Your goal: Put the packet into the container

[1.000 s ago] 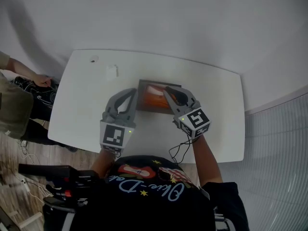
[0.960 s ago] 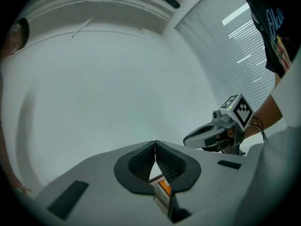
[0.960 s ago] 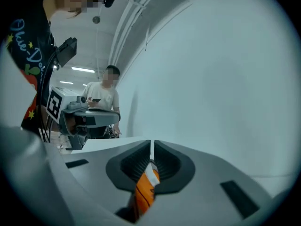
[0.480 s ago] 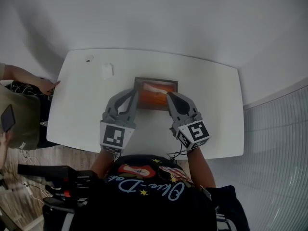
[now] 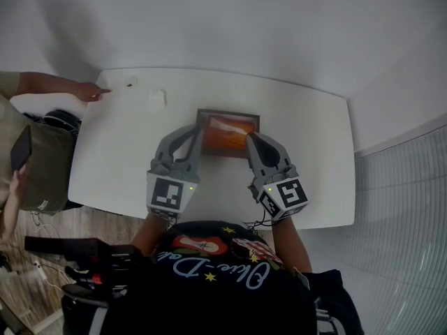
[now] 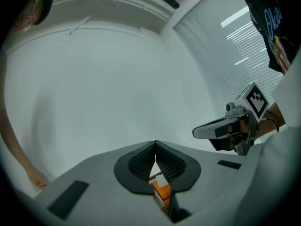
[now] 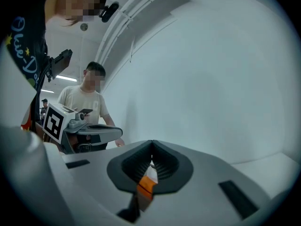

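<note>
The orange packet [image 5: 227, 137] lies in the container [image 5: 228, 114], between the tips of both tongs. The left tongs [image 5: 198, 131] and right tongs [image 5: 251, 139] point level, both closed and empty.

A white rectangular table [image 5: 307, 138] carries a dark-rimmed shallow container [image 5: 228, 112], a small white block [image 5: 158, 98] and a tiny round thing [image 5: 130, 82].

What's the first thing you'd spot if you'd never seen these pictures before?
The bright orange packet lying in the dark container at the middle of the white table is the only strong colour there. Next come two grey grippers with closed jaws, the left gripper at the container's left side and the right gripper at its right. Another person's hand is at the table's far left corner.
</note>
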`<control>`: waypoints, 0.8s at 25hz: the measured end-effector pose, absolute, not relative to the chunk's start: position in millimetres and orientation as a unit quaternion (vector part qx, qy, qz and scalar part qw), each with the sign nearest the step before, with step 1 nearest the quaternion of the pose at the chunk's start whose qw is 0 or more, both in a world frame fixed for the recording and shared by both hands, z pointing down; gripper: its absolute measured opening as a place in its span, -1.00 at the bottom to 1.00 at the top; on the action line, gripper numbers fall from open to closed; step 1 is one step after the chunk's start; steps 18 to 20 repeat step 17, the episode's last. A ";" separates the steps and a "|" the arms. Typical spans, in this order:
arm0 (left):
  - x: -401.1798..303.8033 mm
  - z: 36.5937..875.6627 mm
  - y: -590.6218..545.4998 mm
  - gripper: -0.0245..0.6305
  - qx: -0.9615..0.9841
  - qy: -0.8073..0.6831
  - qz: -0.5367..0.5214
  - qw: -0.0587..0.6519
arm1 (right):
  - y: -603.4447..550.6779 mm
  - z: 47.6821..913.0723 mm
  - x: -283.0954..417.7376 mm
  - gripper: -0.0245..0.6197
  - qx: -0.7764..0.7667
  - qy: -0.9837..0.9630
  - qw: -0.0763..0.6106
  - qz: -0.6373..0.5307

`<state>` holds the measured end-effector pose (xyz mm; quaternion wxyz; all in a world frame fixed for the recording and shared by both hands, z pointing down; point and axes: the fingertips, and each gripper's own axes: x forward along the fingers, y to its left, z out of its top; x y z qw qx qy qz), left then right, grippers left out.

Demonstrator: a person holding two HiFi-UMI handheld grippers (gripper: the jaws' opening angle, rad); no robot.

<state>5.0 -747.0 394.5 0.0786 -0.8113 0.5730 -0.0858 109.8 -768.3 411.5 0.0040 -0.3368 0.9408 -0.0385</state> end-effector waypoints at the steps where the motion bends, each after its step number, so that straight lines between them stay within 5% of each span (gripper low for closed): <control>1: 4.6 396.1 -746.7 -0.90 -0.811 0.573 -0.088 0.076 | -768.3 411.4 109.7 -0.87 -0.337 0.941 0.004 -0.038; 20: 5.4 399.7 -744.5 -0.90 -0.813 0.572 -0.085 0.071 | -764.2 411.8 110.0 -0.87 -0.341 0.939 -0.008 -0.027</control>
